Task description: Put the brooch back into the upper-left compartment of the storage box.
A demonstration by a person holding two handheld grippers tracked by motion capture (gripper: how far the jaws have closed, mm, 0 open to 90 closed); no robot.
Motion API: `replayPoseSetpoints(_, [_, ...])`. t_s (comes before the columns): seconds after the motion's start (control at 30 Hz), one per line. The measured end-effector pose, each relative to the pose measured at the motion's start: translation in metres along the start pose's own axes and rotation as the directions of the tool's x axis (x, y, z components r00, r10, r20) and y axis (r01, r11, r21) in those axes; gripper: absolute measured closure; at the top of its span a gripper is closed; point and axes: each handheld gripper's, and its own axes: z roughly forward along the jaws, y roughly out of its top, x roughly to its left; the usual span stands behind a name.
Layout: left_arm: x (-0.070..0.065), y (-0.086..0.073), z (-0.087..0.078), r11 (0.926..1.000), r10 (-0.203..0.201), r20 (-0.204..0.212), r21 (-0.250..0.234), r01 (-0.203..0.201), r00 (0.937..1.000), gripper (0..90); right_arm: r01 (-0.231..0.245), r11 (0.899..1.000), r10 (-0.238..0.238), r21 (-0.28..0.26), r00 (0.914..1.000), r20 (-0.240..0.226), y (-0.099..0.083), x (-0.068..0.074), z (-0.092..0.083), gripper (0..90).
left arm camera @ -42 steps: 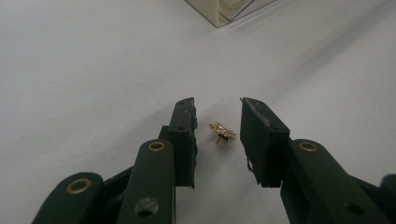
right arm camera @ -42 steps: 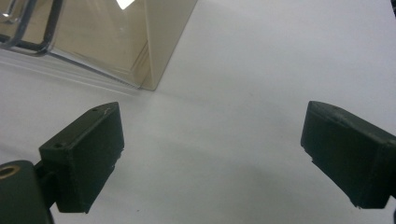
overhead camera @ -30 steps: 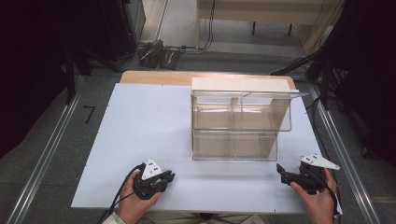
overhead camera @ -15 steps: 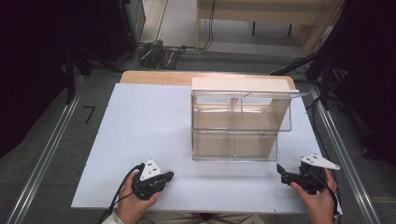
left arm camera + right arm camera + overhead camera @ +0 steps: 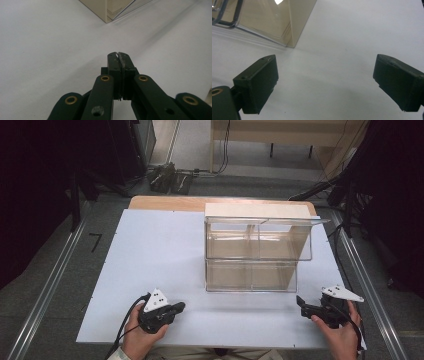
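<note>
Item: clear acrylic bin, rectangular, standing on the white tabletop toward its far right, two tiers stacked; the upper tier is split by a central divider into a left and a right compartment, the lower tier runs beneath; nothing can be seen inside any compartment. A transparent lid or flap projects along its top edge. A wooden board shows under the tabletop's far edge. Left gripper: at the near edge, left of the bin and apart from it, jaws pressed together with nothing between them, having just closed. Right gripper: near the bin's front right corner, not touching, jaws spread wide and empty.
</note>
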Motion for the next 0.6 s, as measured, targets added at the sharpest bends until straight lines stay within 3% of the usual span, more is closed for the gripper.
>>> replayPoseSetpoints(0.6, [-0.010, 0.018, -0.015, 0.9995, 0.005, 0.044, -0.032, -0.003, 0.9990, 90.0, 0.000, 1.000, 0.000, 0.000, 1.0000, 0.002, 0.000, 0.000, 0.000, 4.5])
